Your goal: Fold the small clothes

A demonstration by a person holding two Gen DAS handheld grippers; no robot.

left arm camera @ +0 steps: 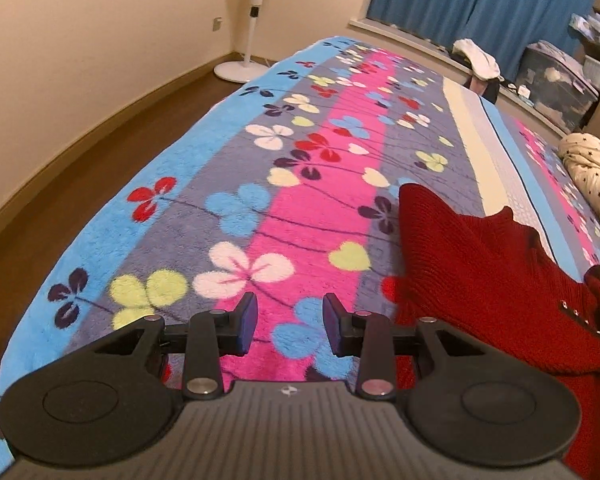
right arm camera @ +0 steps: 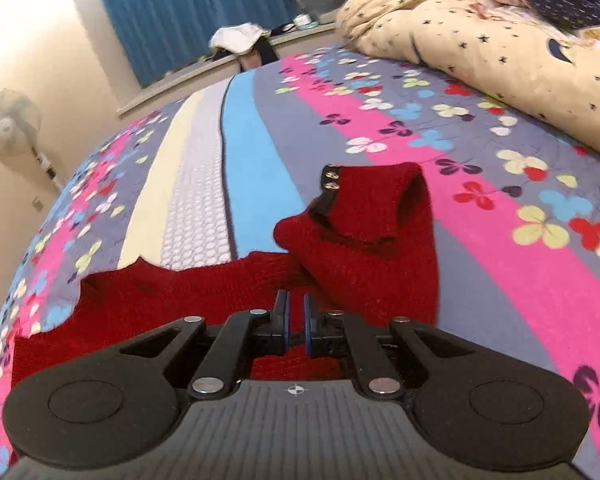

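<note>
right wrist view: right tongs (right arm camera: 296, 312) clamped on red knit sweater (right arm camera: 364, 240), lower centre.
left tongs (left arm camera: 290, 322) apart, empty; a one-sided pull may bunch the sweater.

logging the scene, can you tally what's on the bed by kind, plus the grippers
red knit garment: 1
floral blanket covering the bed: 1
cream star-print duvet: 1
left gripper, fingers apart over the blanket, holding nothing: 1
right gripper, fingers nearly together at the garment's edge; grip unclear: 1
total: 5
</note>
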